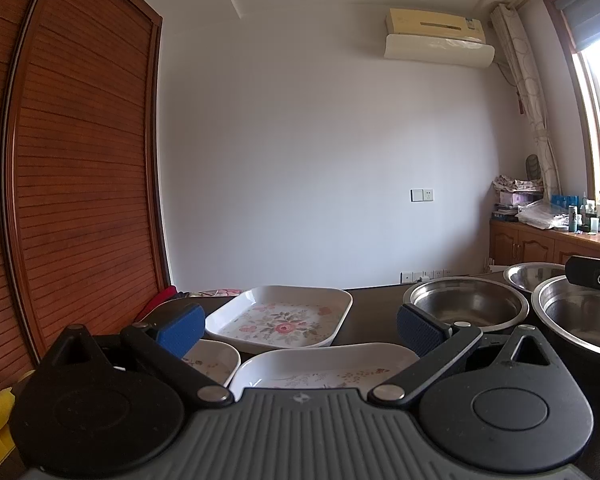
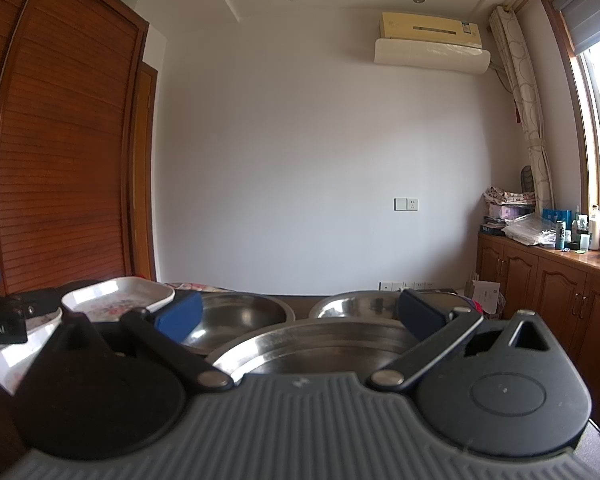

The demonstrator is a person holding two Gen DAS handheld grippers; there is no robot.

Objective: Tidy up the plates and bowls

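Note:
Three white floral square plates lie on the dark table: a far plate [image 1: 280, 316], a near plate [image 1: 324, 368] under my left gripper [image 1: 300, 326], and a small plate [image 1: 214, 360] at the left. My left gripper is open with nothing between its blue pads. Three steel bowls stand to the right: a middle bowl [image 1: 466, 304], a far bowl [image 1: 534, 274] and a near bowl [image 1: 576, 316]. My right gripper [image 2: 300, 314] hangs open over the near steel bowl [image 2: 320, 346], with the middle bowl [image 2: 240, 316] and the far bowl [image 2: 356, 304] behind it. The far plate [image 2: 118, 300] shows at its left.
A slatted wooden wardrobe [image 1: 80, 184] stands close on the left. A wooden cabinet [image 2: 548, 280] with bottles and bags runs under the window on the right. A white wall lies beyond the table's far edge [image 1: 376, 290].

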